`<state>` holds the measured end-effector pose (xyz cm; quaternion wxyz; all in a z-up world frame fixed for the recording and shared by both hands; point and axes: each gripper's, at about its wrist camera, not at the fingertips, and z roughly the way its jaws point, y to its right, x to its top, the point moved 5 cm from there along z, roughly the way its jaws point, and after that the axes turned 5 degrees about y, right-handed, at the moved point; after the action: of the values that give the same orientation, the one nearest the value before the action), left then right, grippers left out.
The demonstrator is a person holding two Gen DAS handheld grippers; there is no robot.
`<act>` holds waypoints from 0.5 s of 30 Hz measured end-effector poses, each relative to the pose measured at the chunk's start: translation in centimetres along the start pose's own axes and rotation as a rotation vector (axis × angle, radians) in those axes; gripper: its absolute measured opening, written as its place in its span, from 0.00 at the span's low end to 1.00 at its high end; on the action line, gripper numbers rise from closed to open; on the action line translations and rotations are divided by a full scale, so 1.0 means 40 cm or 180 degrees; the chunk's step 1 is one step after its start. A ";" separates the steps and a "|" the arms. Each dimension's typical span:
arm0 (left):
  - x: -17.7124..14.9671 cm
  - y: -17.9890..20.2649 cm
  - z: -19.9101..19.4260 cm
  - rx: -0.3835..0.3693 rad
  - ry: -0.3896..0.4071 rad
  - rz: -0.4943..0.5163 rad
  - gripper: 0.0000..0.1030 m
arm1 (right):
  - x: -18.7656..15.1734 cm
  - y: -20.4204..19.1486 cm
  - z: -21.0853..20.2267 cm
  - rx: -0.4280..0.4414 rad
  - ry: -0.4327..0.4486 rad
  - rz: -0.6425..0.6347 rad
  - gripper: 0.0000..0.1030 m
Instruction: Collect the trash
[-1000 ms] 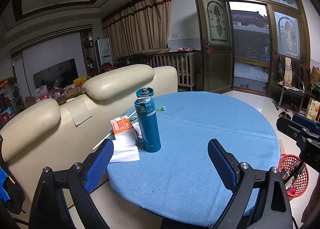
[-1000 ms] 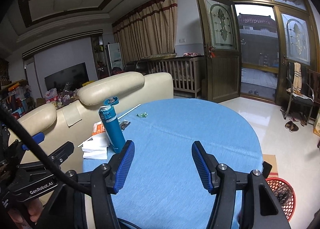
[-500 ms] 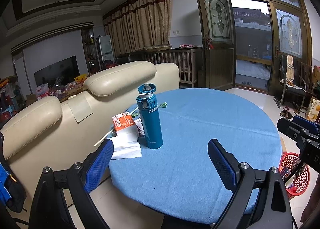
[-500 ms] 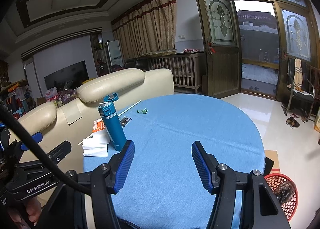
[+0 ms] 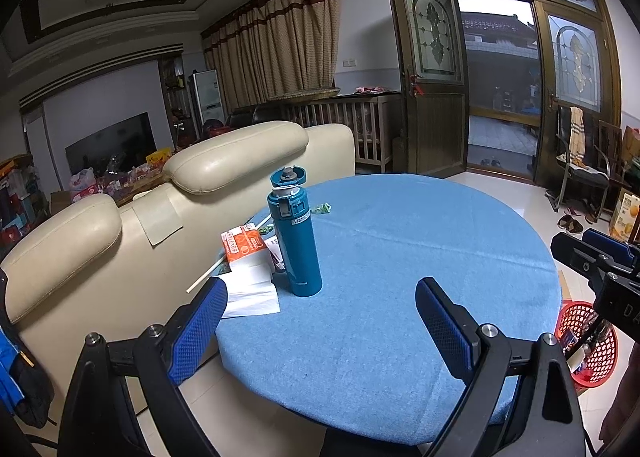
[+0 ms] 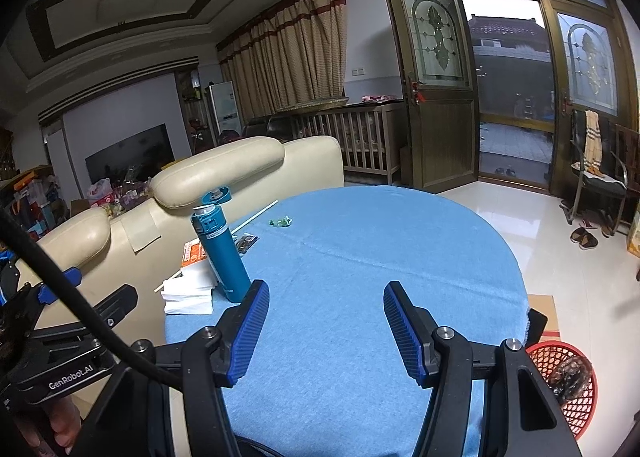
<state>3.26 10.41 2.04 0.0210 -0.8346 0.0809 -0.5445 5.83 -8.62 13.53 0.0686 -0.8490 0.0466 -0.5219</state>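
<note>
- left view: bottle (image 5: pixel 295 241) and the surface (image 5: pixel 420 241) sit a touch higher in frame than a second ago; most of that drift came in the first half second
- right view: same slight upward drift; green wrapper (image 6: pixel 280 222) and sofa headrest (image 6: pixel 218 173) sit marginally higher; far rim of the surface too

Left tongs (image 5: pixel 320 311) gape empty over the blue table (image 5: pixel 420 265) (teal flask (image 5: pixel 296 235) upright beside papers (image 5: pixel 250 289)).

A matt blue cloth (image 5: pixel 400 257) covers the table; the teal bottle (image 5: pixel 298 245) looks like smooth painted metal, the sofa (image 5: pixel 236 153) glossy cream leather, the basket (image 6: pixel 568 385) red plastic mesh.
</note>
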 end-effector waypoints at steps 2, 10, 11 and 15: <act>0.001 0.003 -0.002 -0.0011 0.0003 0.0007 0.92 | 0.001 0.004 -0.001 -0.0006 0.0002 0.0007 0.62; 0.001 0.018 -0.011 -0.0016 0.0010 0.0057 0.92 | 0.003 0.026 -0.005 -0.0021 0.0022 0.0073 0.65; 0.001 0.020 -0.011 -0.0023 0.0005 0.0059 0.92 | 0.003 0.027 -0.007 -0.0021 0.0024 0.0078 0.65; 0.000 0.024 -0.011 -0.0026 -0.0006 0.0077 0.92 | 0.002 0.034 -0.008 -0.0028 0.0029 0.0095 0.65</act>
<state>2.74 9.48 2.12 0.0242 -0.8341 0.0932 -0.5431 5.58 -9.99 13.54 0.0724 -0.8461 0.0620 -0.5244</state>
